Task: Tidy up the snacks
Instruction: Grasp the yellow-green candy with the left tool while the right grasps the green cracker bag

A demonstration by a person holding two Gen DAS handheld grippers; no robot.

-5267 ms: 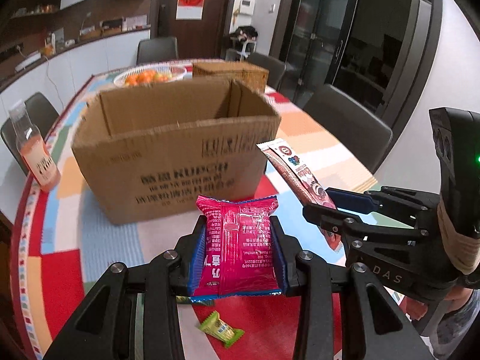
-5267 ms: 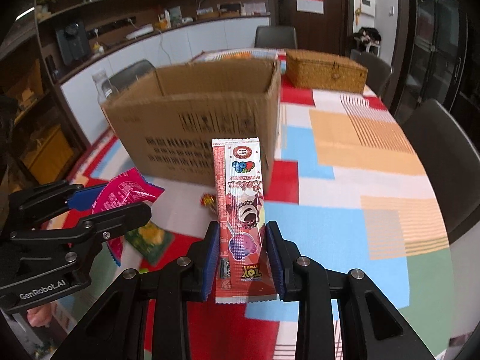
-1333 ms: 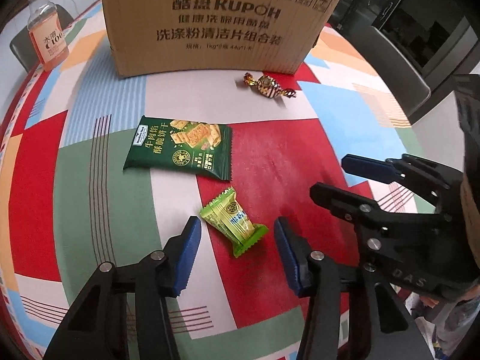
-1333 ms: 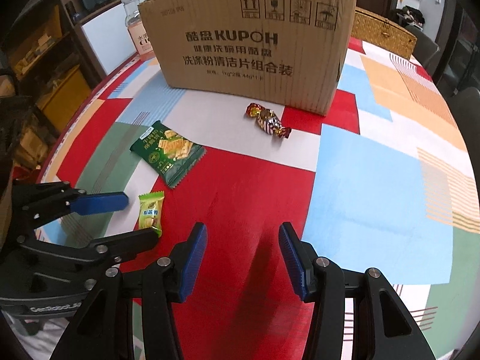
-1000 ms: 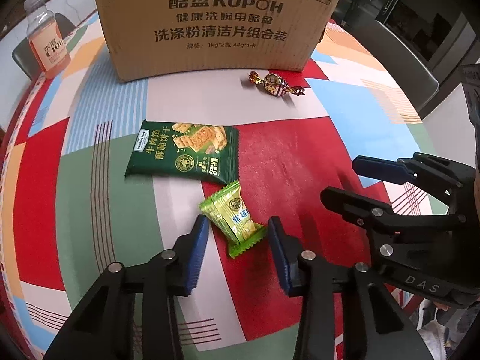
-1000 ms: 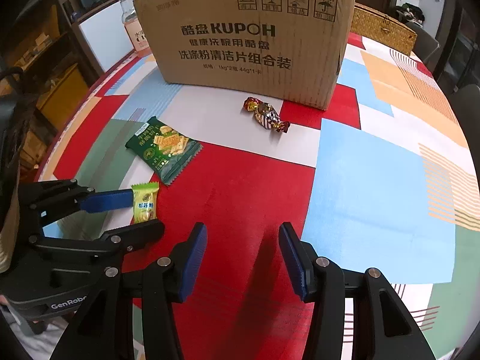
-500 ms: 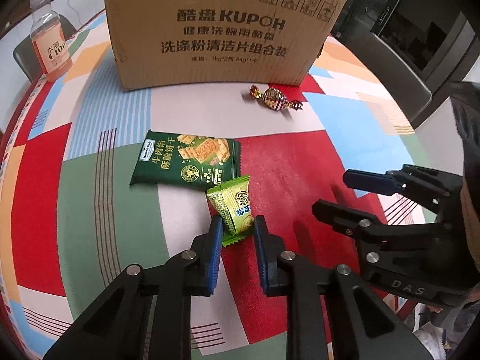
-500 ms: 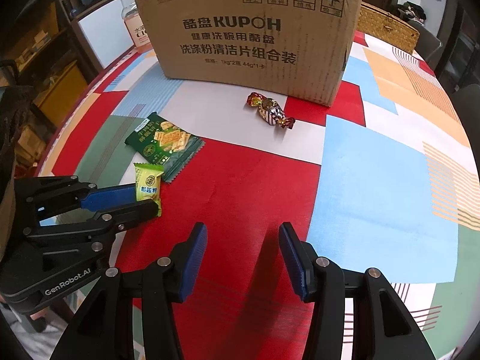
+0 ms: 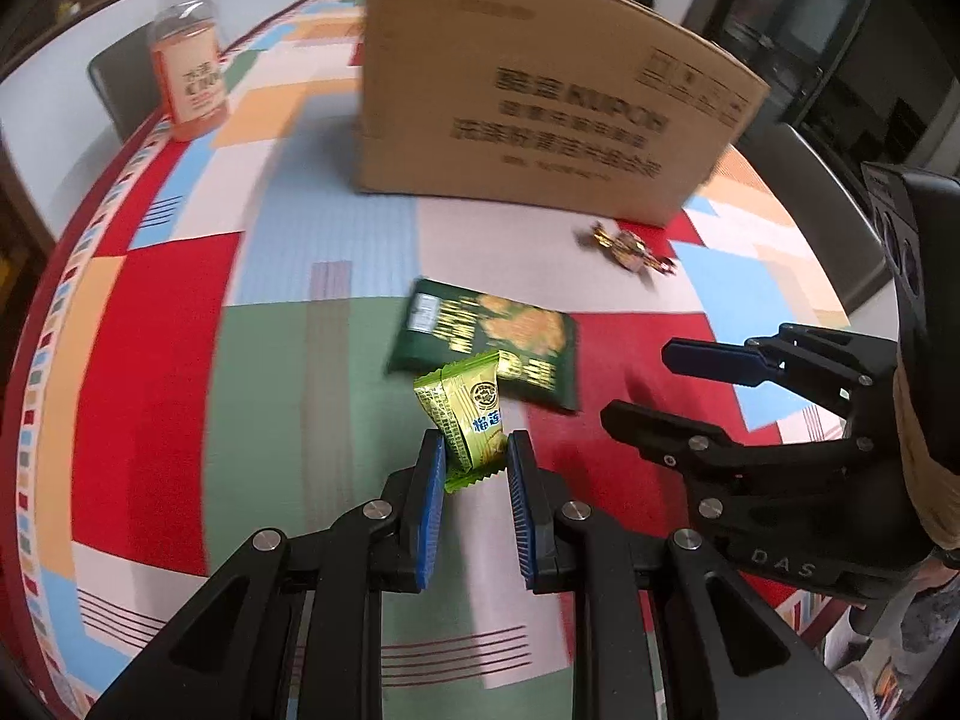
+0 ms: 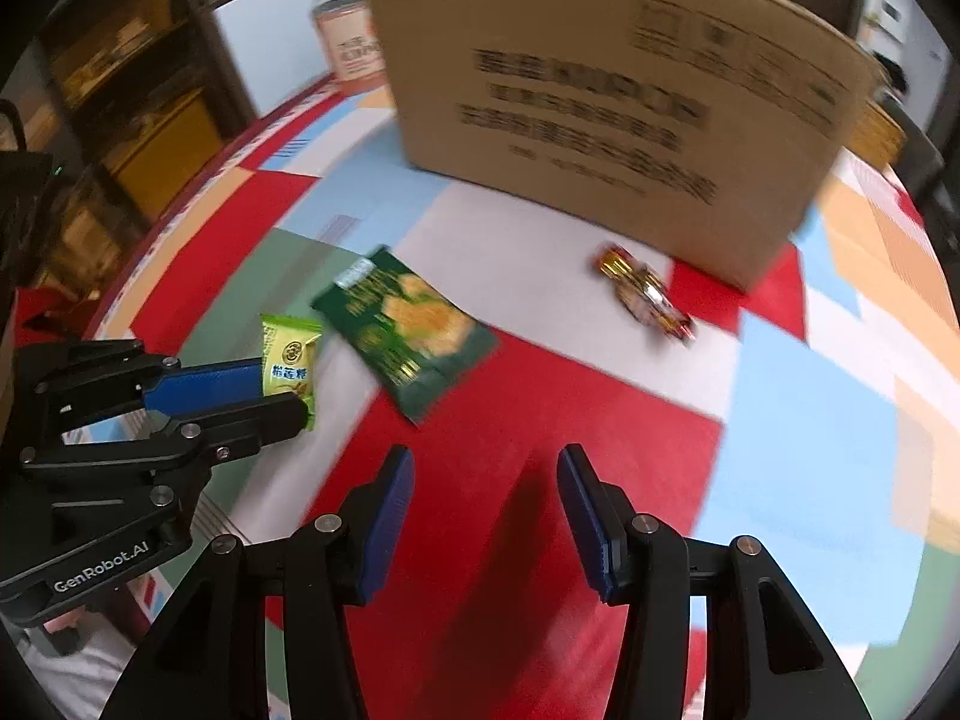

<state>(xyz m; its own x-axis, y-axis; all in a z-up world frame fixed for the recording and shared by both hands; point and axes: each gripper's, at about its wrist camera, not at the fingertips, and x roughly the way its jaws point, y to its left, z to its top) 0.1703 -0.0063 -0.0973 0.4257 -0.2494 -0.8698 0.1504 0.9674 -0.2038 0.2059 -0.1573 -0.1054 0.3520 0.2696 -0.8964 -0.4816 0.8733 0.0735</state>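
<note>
My left gripper (image 9: 477, 456) was clamped narrow on the small candy packet (image 9: 471, 420), its blue pads pressing the packet's lower half from either side. The packet was a light green pillow pouch with crimped ends, a round emblem near the top and blue characters lower down. Its long axis stood roughly upright between my fingers, tilted a little to the left at the top, with the bottom crimp poking out below the pads. It was lifted clear of the patchwork tablecloth (image 9: 150, 330), just in front of the dark green cracker packet (image 9: 486, 342), which lay flat with its long axis running across the table. Beyond that a gold-wrapped candy (image 9: 630, 249) lay near the front corner of the cardboard box (image 9: 540, 102), and a bottle of orange drink (image 9: 192, 81) stood off to the box's left. My right gripper (image 10: 486, 510) hung beside the left, jaws partly apart with nothing between them, over a red patch of cloth.
</note>
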